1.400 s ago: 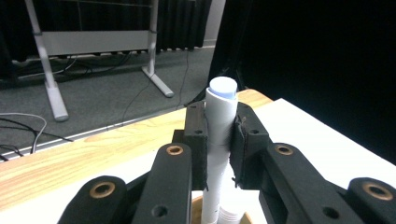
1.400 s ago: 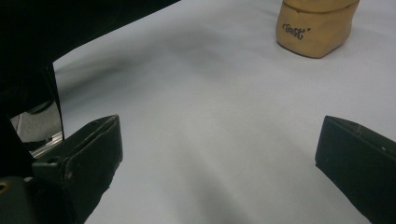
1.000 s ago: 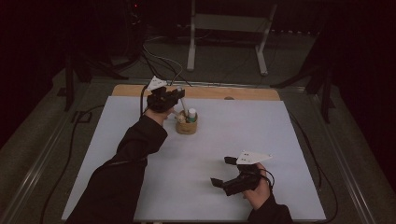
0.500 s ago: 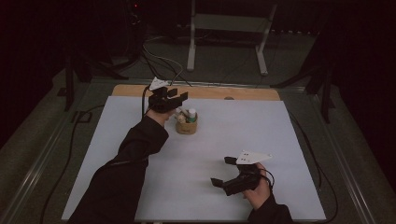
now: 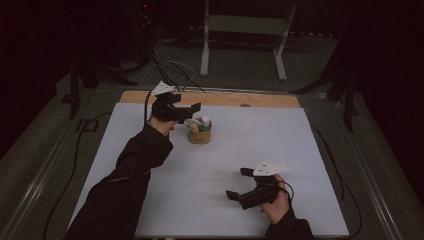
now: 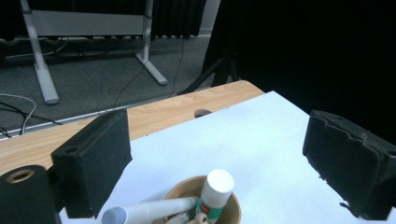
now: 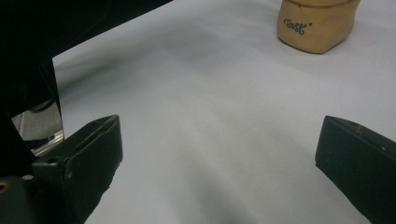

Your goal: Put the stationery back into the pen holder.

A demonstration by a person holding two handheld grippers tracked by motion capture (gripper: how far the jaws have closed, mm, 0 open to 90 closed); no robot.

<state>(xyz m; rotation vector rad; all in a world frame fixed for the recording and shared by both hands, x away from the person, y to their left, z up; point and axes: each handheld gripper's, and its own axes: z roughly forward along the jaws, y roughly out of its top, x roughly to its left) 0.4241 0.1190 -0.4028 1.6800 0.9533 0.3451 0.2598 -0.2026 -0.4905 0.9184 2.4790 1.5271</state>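
Note:
A small tan cup [image 5: 199,136] stands at the back middle of the white sheet. It holds a white-capped bottle [image 6: 215,189], a white tube [image 6: 154,207] and other small items. My left gripper [image 5: 194,113] hovers just above and left of the cup; in the left gripper view [image 6: 219,158] its jaws have just been opening and stand wide, with nothing pressed between them. My right gripper [image 5: 238,183] rests low near the front right of the sheet, open and empty [image 7: 219,163], pointing toward the cup [image 7: 317,25].
The white sheet [image 5: 250,150] covers a wooden table whose bare back edge [image 5: 260,100] has a small hole. Cables [image 5: 170,70] and a metal stand [image 5: 245,30] lie on the floor behind. A dark sleeve [image 5: 130,175] crosses the sheet's left side.
The left gripper's jaws have opened from shut to wide, and it has lifted slightly up and away from the cup's contents. The right gripper has stayed still.

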